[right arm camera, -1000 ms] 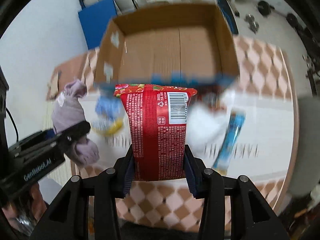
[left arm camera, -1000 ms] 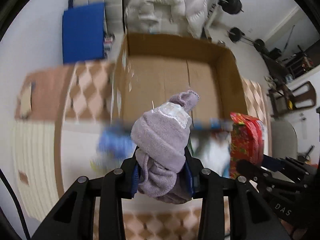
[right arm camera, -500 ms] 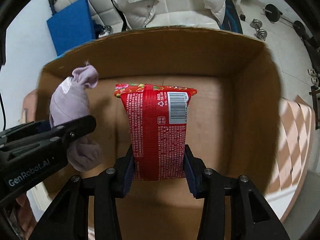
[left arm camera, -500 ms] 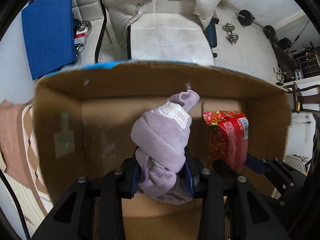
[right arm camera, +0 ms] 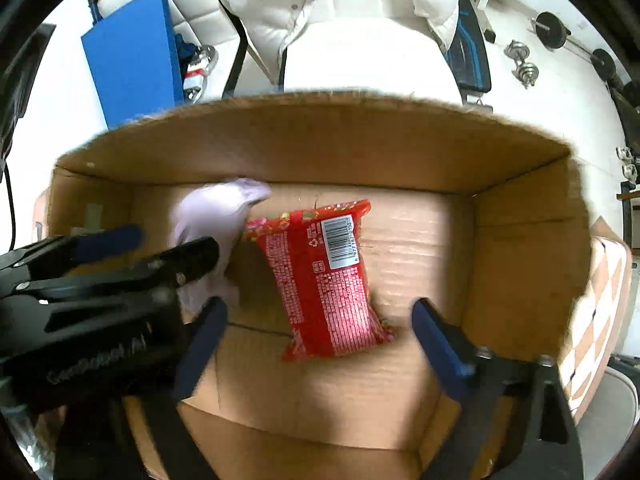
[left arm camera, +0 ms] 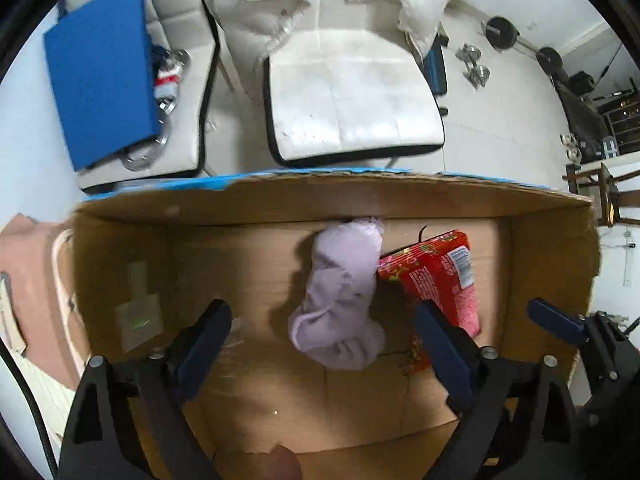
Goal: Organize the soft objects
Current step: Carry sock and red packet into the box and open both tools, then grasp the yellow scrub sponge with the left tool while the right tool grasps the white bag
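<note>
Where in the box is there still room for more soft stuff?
Inside the cardboard box, bare floor lies between the red packet and the right wall, and along the near wall. In the left view, floor left of the purple cloth is bare too. The middle back is crowded.

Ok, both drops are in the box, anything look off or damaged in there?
Nothing damaged. The lilac sock bundle and the red snack packet lie loose on the floor of the cardboard box, side by side; the packet sits askew. Both the left gripper and right gripper are opening, nothing pinched.
</note>
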The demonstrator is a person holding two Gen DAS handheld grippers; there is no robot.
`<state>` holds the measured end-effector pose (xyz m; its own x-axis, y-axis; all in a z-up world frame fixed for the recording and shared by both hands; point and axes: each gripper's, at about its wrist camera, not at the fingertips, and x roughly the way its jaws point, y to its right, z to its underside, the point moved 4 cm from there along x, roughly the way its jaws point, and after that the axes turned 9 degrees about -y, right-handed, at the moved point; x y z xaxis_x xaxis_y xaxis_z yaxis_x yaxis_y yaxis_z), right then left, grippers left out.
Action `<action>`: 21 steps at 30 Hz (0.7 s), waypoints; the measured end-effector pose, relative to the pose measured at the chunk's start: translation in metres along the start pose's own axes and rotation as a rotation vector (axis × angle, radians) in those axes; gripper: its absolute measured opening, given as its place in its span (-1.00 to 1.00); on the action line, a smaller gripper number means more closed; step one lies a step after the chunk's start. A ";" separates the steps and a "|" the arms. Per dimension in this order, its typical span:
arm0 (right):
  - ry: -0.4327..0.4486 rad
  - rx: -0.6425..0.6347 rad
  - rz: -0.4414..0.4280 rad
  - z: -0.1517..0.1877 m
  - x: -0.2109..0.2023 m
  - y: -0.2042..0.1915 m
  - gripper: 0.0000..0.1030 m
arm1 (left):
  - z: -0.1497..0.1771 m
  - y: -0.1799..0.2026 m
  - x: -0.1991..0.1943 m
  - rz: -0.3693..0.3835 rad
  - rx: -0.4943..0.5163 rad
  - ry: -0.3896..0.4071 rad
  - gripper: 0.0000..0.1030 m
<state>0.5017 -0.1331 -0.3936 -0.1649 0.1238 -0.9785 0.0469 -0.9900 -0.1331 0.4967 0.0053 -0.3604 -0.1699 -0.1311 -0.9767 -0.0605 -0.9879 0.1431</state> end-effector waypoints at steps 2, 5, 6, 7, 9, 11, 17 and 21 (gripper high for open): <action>0.012 -0.012 0.031 0.010 -0.011 -0.004 0.97 | 0.007 -0.001 -0.009 -0.004 -0.002 0.016 0.85; 0.030 -0.019 0.070 0.026 -0.028 -0.009 1.00 | 0.020 0.002 -0.027 -0.027 0.007 0.058 0.93; 0.043 -0.023 0.077 0.033 -0.035 -0.010 1.00 | 0.028 0.004 -0.034 -0.027 0.015 0.065 0.93; 0.063 -0.026 0.080 0.042 -0.044 -0.017 1.00 | 0.036 0.007 -0.040 -0.024 0.021 0.068 0.93; 0.093 -0.031 0.085 0.053 -0.055 -0.019 1.00 | 0.055 0.011 -0.051 -0.021 0.030 0.071 0.93; 0.106 -0.035 0.071 0.073 -0.068 -0.025 1.00 | 0.071 0.014 -0.063 -0.036 0.031 0.095 0.93; 0.168 -0.035 0.025 0.140 -0.103 -0.036 1.00 | 0.142 0.001 -0.095 -0.034 -0.063 0.154 0.93; 0.197 0.023 0.031 0.194 -0.106 -0.026 1.00 | 0.208 -0.044 -0.075 0.028 -0.241 0.099 0.93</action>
<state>0.3269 -0.1340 -0.2556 0.0328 0.1016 -0.9943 0.0259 -0.9946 -0.1008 0.3075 0.0764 -0.2598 -0.0704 -0.1548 -0.9854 0.1814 -0.9734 0.1400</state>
